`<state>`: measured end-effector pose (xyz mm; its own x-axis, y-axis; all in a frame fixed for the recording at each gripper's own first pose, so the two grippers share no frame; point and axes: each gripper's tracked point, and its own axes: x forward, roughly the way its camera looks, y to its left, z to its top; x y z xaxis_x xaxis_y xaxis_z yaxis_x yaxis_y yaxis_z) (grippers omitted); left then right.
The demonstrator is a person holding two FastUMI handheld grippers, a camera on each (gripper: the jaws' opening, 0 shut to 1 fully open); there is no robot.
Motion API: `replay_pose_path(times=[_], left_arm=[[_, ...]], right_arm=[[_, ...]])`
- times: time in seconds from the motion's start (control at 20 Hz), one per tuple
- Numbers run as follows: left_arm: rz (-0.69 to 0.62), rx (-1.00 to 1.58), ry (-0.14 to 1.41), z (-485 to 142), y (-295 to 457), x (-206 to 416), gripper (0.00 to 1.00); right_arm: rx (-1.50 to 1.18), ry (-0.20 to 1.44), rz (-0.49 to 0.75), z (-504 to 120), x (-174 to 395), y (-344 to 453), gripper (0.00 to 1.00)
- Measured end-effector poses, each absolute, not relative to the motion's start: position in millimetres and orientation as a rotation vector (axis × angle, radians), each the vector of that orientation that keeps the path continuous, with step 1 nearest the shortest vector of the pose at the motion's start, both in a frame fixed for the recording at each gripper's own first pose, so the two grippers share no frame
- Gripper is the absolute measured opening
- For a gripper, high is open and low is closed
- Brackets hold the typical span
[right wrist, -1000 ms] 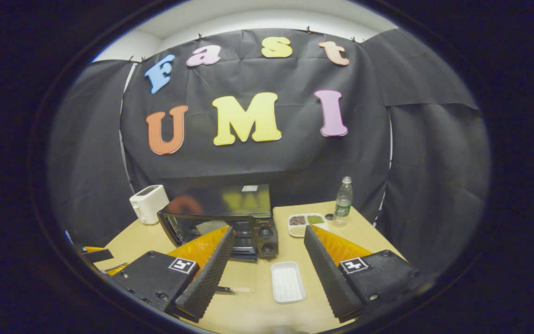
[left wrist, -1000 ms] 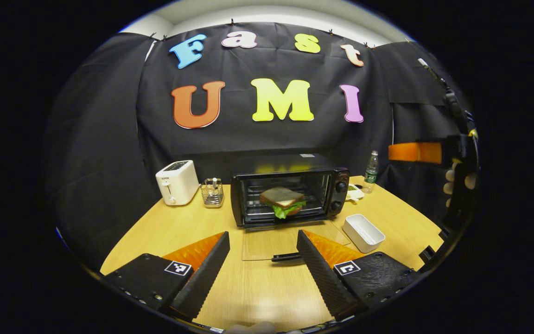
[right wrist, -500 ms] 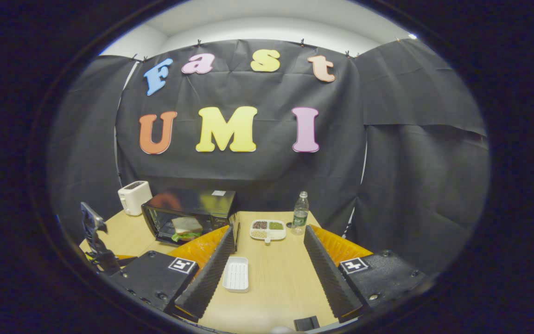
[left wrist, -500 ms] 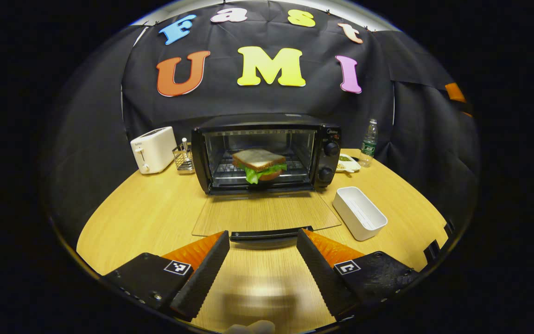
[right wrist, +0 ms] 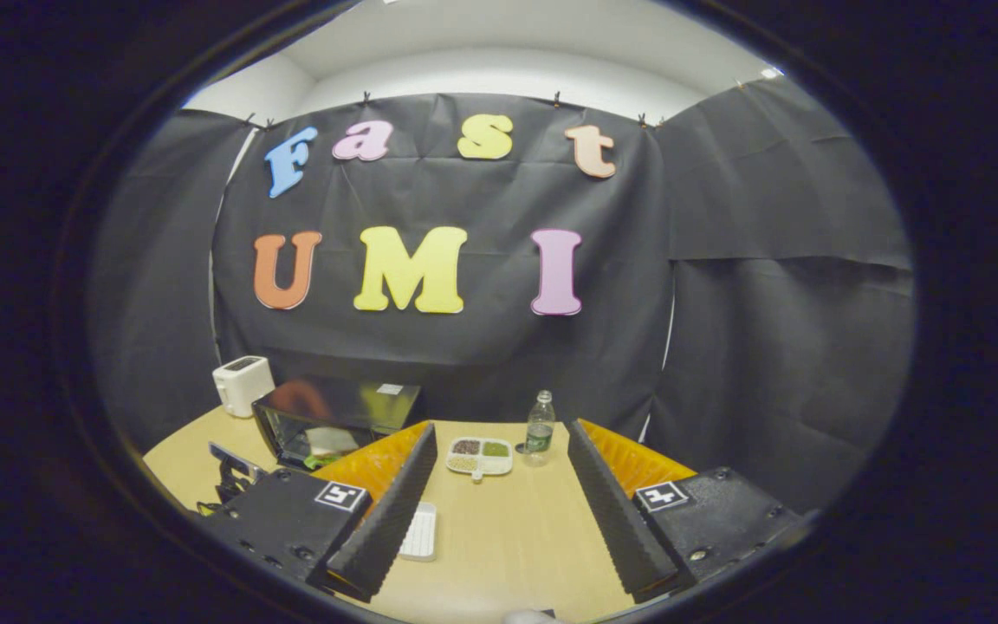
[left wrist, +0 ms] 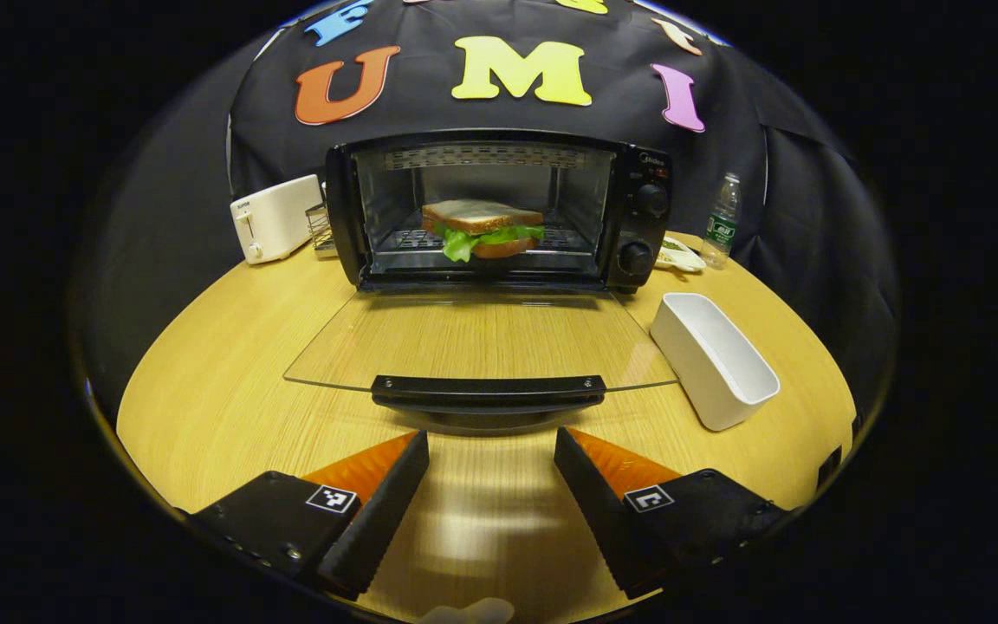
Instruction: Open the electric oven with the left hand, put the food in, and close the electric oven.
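Note:
The black electric oven [left wrist: 499,208] stands open at the back of the wooden table, its glass door [left wrist: 482,338] lying flat toward me. A sandwich [left wrist: 482,228] with lettuce rests on the rack inside. The door's black handle [left wrist: 489,392] lies just ahead of my left gripper [left wrist: 490,451], which is open with nothing between its fingers. In the right gripper view my right gripper [right wrist: 499,442] is open and empty, held well back from the oven [right wrist: 326,425], which sits at the left.
A white tray [left wrist: 716,360] lies right of the door. A white toaster [left wrist: 272,217] and a wire rack stand left of the oven. A water bottle [left wrist: 722,221] and a divided snack dish [right wrist: 480,455] sit at the back right.
My left gripper has dropped low and moved in toward the oven door's handle. My right gripper has pulled back and turned right, away from the oven.

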<state>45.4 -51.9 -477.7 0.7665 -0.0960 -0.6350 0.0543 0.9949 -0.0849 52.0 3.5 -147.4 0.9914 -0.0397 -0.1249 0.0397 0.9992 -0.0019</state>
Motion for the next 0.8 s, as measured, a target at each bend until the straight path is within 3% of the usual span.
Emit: replay_pose_path(times=[0.15,0.2,0.25,0.6,0.7,0.75,0.8], left_arm=[[-0.074,-0.056,0.693,-479,-54,55,0.96],[-0.077,-0.059,0.701,-480,-55,55,1.0],[-0.077,-0.056,0.704,-479,-56,55,0.95],[-0.071,-0.06,0.682,-450,-55,63,0.95],[-0.068,-0.063,0.674,-440,-54,67,1.0],[-0.068,-0.061,0.667,-433,-53,70,0.95],[-0.068,-0.059,0.654,-426,-53,73,1.0]], right_arm=[[0.002,0.142,-0.026,-153,59,1,0.97],[0.002,0.147,-0.028,-155,62,-1,0.97],[0.001,0.148,-0.031,-156,65,-4,0.97],[0.008,0.158,-0.018,-151,79,-3,0.97],[0.009,0.157,-0.007,-146,81,1,0.97],[0.007,0.152,-0.005,-143,83,1,0.98],[0.005,0.149,-0.004,-140,84,1,0.98]])
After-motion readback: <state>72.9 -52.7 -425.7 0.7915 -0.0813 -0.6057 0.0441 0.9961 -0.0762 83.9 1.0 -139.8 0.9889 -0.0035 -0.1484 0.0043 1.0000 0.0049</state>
